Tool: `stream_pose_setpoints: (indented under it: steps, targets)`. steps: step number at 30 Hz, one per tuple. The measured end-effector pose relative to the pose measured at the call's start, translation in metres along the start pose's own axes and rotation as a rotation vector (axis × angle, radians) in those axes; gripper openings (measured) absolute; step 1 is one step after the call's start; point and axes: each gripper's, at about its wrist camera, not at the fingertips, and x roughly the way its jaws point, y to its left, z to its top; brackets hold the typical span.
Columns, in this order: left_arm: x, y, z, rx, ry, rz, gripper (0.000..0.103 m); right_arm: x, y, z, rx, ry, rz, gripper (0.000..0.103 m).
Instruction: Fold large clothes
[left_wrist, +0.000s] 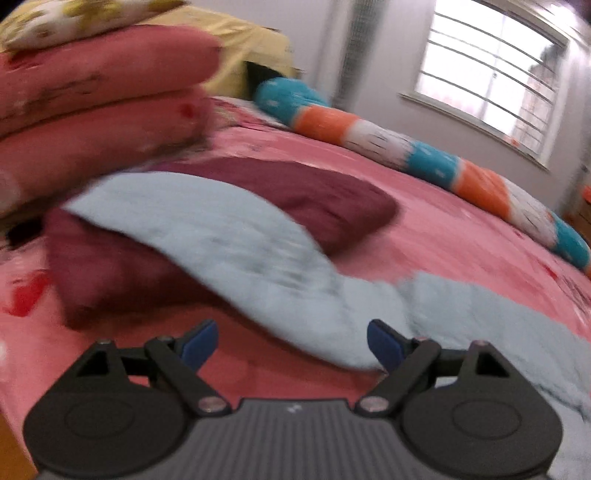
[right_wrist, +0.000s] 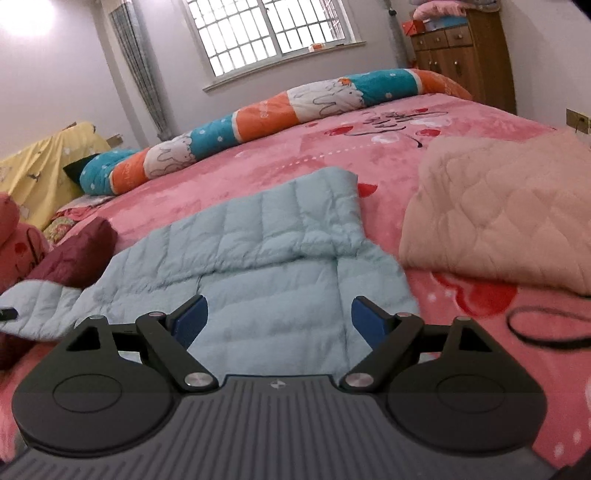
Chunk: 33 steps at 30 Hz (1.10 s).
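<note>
The pale blue quilted jacket (right_wrist: 258, 251) is lying spread on the pink bed (right_wrist: 369, 155), its long axis running from 8 to 2 o'clock in the right wrist view. The right gripper (right_wrist: 277, 317) is hovering directly over its near hem, wide open and gripping nothing (so it looks the nearer one). The left gripper (left_wrist: 291, 345) is also gaping empty, with a sleeve (left_wrist: 229, 236) stretching away toward 11 o'clock across a maroon cushion (left_wrist: 325, 199).

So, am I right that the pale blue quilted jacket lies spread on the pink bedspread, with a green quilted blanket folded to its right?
Not quite: the pale blue quilted jacket does lie spread on the pink bedspread, but the folded quilted blanket to its right is peach-pink, not green. The right wrist view shows it clearly.
</note>
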Motion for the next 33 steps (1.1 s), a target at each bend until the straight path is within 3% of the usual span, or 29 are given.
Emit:
stream_pose_setpoints:
  steps: [5, 13, 20, 28, 30, 33]
  targets:
    - [-0.007, 0.061, 0.030, -0.105, -0.045, 0.083, 0.089, -0.027, 0.009, -0.015, -0.019, 0.035, -0.004, 0.103]
    - [0.029, 0.137, 0.066, -0.309, -0.017, 0.071, 0.089, -0.037, -0.002, -0.022, 0.037, 0.012, -0.075, 0.103]
    - [0.067, 0.169, 0.066, -0.454, 0.026, 0.011, 0.088, -0.020, 0.002, -0.030, 0.033, 0.065, -0.098, 0.103]
    - [0.099, 0.182, 0.073, -0.521, 0.015, -0.039, 0.088, 0.000, 0.029, -0.040, -0.117, 0.091, -0.066, 0.103]
    - [0.103, 0.179, 0.078, -0.507, 0.003, -0.051, 0.086, 0.003, 0.036, -0.042, -0.162, 0.091, -0.055, 0.103]
    - [0.110, 0.171, 0.085, -0.480, 0.005, -0.053, 0.064, 0.007, 0.045, -0.043, -0.207, 0.080, -0.027, 0.103]
